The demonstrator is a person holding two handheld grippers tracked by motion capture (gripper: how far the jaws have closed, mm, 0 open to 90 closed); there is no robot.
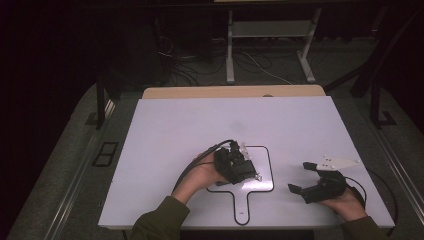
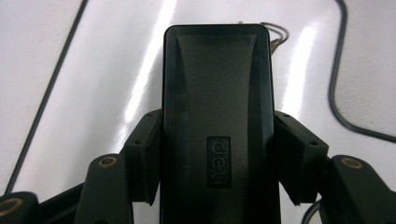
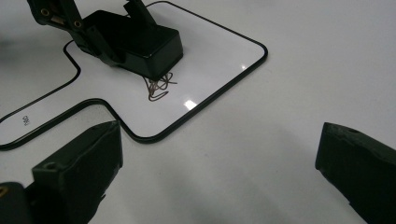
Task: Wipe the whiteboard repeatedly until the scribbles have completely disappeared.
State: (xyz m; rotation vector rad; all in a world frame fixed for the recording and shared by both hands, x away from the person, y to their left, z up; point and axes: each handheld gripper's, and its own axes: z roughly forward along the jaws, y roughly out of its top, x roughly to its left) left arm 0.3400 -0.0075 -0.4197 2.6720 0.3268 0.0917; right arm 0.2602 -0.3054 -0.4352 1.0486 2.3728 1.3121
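- Dark room around a white table [image 1: 165, 130]; desk legs and cables on the floor behind it, black frame rails at both sides.
- On the table I see a small handled whiteboard [image 1: 262, 155] with a black border, handle pointing toward my side.
- My left gripper [image 1: 235, 165] sits over the whiteboard, jaws clamped on the two long sides of a black eraser [image 2: 217, 107]; the "deli" logo is readable in the left gripper view.
- Eraser [image 3: 140, 44] rests flat on the whiteboard surface, seen from the right gripper view.
- A dark scribble [image 3: 159, 86] is on the whiteboard, just at the eraser's near edge; part of it looks tucked under the eraser, though I can't confirm from this angle.
- A sliver of the scribble peeks past the eraser's far end in the left gripper view.
- My right gripper [image 1: 302, 177] is off the whiteboard, to its right, near the table's front edge, jaws spread wide with nothing between them.
- Right gripper hangs low over bare table, well apart from the left one.
- Small print on the whiteboard handle is too tiny to read.
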